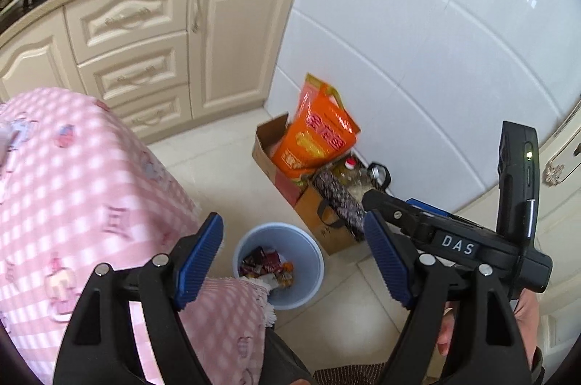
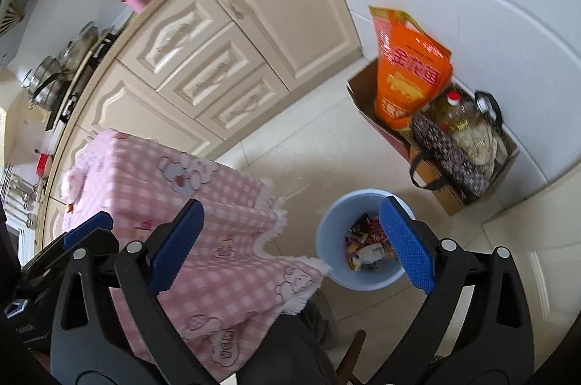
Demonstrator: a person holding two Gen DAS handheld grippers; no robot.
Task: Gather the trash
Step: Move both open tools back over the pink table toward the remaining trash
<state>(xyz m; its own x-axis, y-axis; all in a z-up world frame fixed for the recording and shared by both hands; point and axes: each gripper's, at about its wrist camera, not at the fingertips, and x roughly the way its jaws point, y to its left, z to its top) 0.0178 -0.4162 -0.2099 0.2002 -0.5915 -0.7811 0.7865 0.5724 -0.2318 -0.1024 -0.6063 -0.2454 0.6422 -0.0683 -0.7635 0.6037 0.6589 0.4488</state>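
Both of my tools hang with their blue pads spread wide and nothing between them: my left tool (image 1: 294,261) and my right tool (image 2: 290,240) each look steeply down at the floor. Below them stands the pale blue bin (image 1: 312,270), upright, its round mouth facing straight up at me. In it lies the trash (image 1: 267,267), a loose heap of crumpled wrappers with no clear long axis. In the left wrist view the bin sits in the gap between the pads; in the right wrist view it (image 2: 326,240) lies partly behind my right-hand pad. Just beside the bin, a pink checked cloth (image 2: 218,203) drapes over the worktop, its fringed edge reaching the rim. Further back, against the white tiled wall, a cardboard box (image 2: 435,181) holds an orange bag (image 2: 410,69).
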